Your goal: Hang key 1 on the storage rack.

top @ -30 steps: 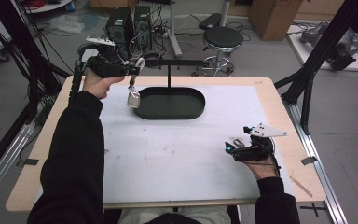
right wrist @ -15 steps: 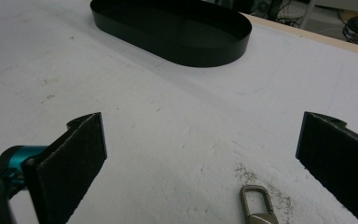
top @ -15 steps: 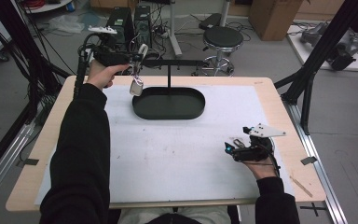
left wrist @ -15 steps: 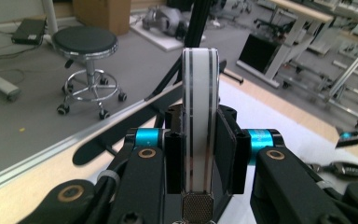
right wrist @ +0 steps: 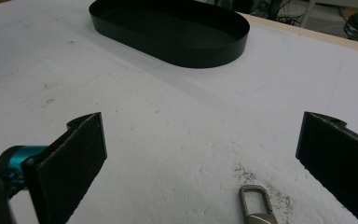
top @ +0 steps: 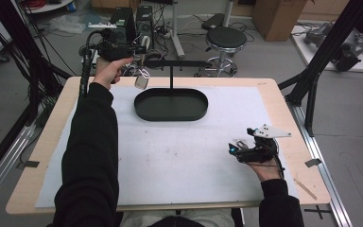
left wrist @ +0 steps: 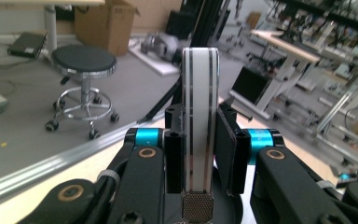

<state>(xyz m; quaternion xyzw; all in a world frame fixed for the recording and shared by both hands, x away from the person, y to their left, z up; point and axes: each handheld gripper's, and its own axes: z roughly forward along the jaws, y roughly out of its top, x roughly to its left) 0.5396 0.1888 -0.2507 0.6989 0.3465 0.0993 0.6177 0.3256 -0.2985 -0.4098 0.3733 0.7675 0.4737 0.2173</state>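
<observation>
It was a robotics lab or workshop. The wooden table [top: 38, 156] stood on a bare grey floor [top: 350, 123], framed by black struts [top: 321, 61] and aluminium rails [top: 324, 165]. Cables [top: 38, 42] trailed behind it near computer towers [top: 123, 21]. A round stool [left wrist: 83, 60], cardboard boxes [left wrist: 105, 25] and more benches [left wrist: 284, 49] with rigs filled the room beyond.

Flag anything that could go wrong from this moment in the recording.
1. The left gripper pinches the white strap by a short length, its silver end dangling; it might slip out.
2. It hangs close to the stand's crossbar and could snag there.
3. The right gripper is open over a metal clasp near the pads; closing may nudge it.
</observation>
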